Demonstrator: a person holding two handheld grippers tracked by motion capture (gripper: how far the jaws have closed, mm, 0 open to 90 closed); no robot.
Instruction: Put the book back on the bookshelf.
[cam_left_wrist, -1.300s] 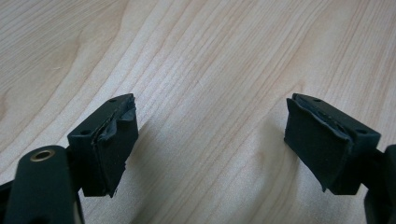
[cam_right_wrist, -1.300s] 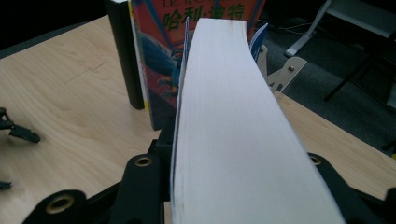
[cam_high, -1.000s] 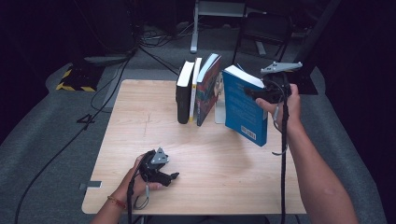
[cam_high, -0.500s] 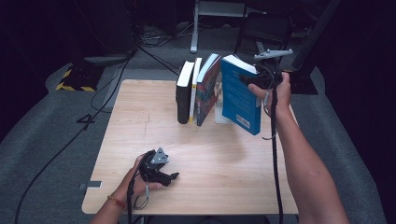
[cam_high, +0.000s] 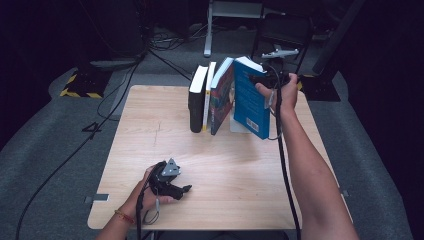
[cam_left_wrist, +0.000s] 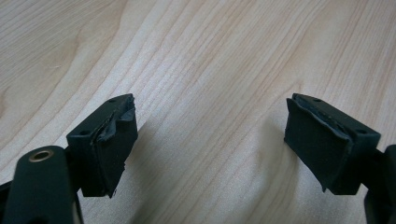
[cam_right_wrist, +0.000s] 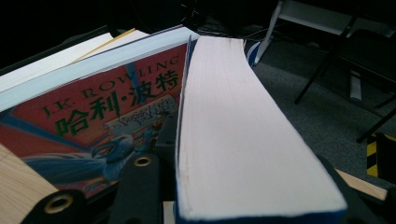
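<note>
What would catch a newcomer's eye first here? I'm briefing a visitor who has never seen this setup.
The right gripper clamps a thick blue book at the table's far edge, beside a leaning red-covered book and a black book. Near the front edge, the left gripper rests open on bare wood.

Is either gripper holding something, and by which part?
The right gripper clamps the blue book across its thickness at the page edge. The left gripper is open, holding nothing.

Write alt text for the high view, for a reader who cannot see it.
The right gripper holds a thick blue paperback book upright beside three standing books at the far edge of a pale wooden table. The left gripper rests open near the front edge.
</note>
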